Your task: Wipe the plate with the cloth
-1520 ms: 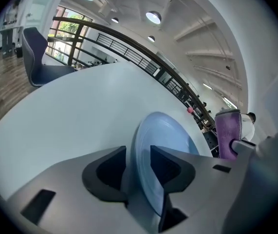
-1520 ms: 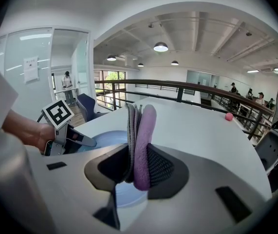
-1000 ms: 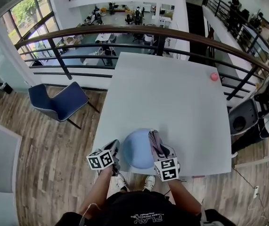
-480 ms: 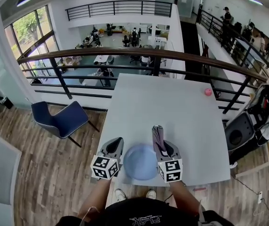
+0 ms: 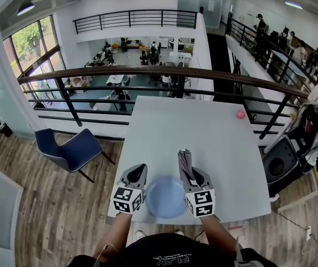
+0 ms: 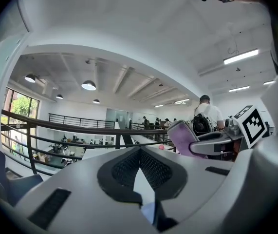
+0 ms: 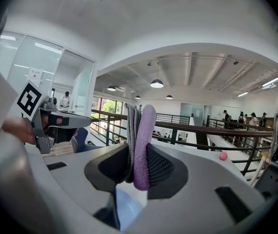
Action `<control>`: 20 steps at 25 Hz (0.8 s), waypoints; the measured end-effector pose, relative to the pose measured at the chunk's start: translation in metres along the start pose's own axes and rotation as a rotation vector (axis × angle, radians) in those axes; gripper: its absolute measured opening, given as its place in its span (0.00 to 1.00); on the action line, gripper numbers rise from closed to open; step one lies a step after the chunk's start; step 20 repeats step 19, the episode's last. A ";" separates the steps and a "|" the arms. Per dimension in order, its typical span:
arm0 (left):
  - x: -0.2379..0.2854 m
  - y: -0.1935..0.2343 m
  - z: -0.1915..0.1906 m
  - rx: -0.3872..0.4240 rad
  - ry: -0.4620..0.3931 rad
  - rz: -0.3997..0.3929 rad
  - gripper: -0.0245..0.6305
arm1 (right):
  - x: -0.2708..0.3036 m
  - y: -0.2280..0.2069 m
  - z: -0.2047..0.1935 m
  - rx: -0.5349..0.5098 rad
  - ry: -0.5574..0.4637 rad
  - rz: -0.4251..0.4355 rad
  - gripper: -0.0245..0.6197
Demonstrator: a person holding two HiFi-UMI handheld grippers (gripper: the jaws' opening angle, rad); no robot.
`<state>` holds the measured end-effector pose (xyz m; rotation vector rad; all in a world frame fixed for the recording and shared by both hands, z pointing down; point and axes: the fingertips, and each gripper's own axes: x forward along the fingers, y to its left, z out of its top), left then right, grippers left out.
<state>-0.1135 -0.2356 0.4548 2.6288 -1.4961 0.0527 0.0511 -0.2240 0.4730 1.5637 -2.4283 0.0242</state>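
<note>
1 change: plate (image 5: 166, 197) no longer between left gripper (image 6: 139, 155) jaws

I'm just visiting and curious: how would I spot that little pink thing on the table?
Look at the white table beside the dark railing. Near its far right corner lies a small pink ball, alone, far from the blue plate and purple cloth at the near edge.

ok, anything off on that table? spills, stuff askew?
Nothing spilled or damaged. The blue plate lies flat on the table, near its front edge, between the grippers. The right gripper is shut on the cloth; the left gripper is shut and empty. Only stray: a pink ball near the table's far right edge.
</note>
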 end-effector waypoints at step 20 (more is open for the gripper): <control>0.002 -0.008 -0.006 -0.018 0.027 -0.023 0.06 | -0.007 0.002 0.001 -0.013 0.001 -0.011 0.21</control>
